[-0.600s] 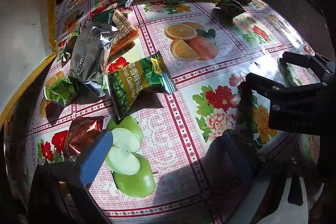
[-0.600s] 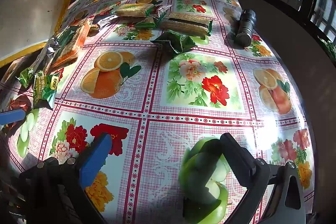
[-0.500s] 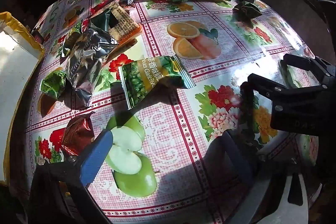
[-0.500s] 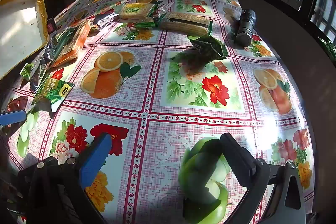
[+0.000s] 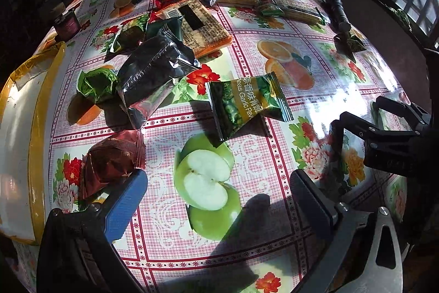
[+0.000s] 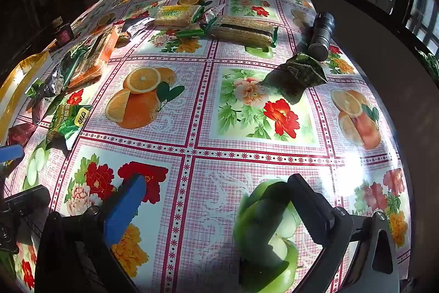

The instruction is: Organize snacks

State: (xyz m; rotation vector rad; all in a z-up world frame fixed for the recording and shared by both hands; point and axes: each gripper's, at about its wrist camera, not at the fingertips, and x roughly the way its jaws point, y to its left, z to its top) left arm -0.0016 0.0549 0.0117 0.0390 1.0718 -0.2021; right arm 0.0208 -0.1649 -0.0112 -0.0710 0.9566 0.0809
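Note:
Several snack packets lie on the floral tablecloth (image 5: 274,144). A green garlic-peas packet (image 5: 247,103) lies in the middle, and shows in the right wrist view (image 6: 70,122). A silver bag (image 5: 153,76), a brown-red packet (image 5: 109,161) and a small green packet (image 5: 96,84) lie left of it. An orange cracker pack (image 5: 203,29) and two biscuit packs (image 6: 175,15) (image 6: 241,29) lie farther back. A small dark green packet (image 6: 296,73) lies at the right. My left gripper (image 5: 216,197) is open and empty above the table. My right gripper (image 6: 216,199) is open and empty; it shows in the left wrist view (image 5: 384,125).
A yellow-edged white box (image 5: 22,128) stands at the table's left edge. A black flashlight (image 6: 322,32) lies at the far right. A small dark jar (image 5: 67,24) stands at the far left. The table's edge runs along the right side.
The snack packets, the box and the small dark green packet have shifted across the views, the dark green packet toward the flashlight. Both grippers stay open.

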